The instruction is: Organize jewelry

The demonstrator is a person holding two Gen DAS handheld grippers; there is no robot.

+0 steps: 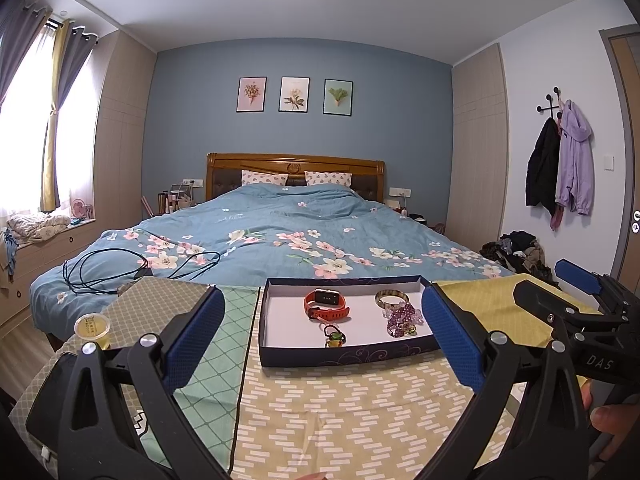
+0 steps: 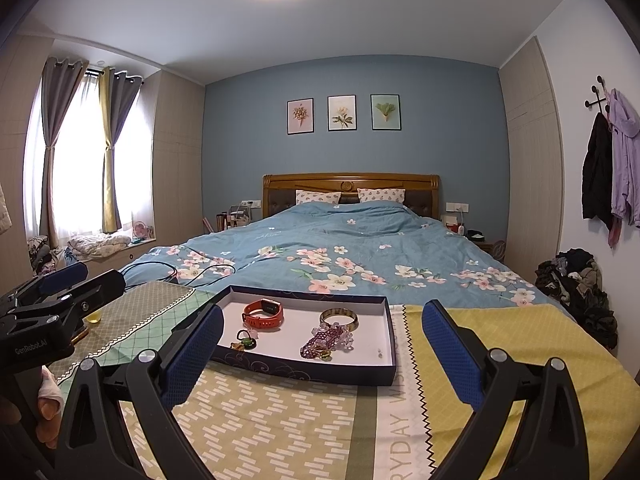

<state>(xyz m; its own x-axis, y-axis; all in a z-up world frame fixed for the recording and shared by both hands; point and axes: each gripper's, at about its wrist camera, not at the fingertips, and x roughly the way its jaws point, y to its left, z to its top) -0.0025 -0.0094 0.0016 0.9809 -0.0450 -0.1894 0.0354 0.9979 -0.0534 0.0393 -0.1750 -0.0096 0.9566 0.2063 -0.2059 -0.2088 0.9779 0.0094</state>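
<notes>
Jewelry lying in the tray before me.
Orange watch (image 1: 326,304) rear-left, bangle (image 1: 391,299) rear-right, purple beads (image 1: 402,318) touching it, green charm (image 1: 334,338) at front.

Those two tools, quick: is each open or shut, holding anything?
Left tool: open, holding nothing.
Right tool: open, holding nothing.

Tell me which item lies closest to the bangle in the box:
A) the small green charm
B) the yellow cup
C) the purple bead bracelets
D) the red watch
C: the purple bead bracelets sit heaped right against the bangle in the box, while the red watch lies apart on the other side.
</notes>
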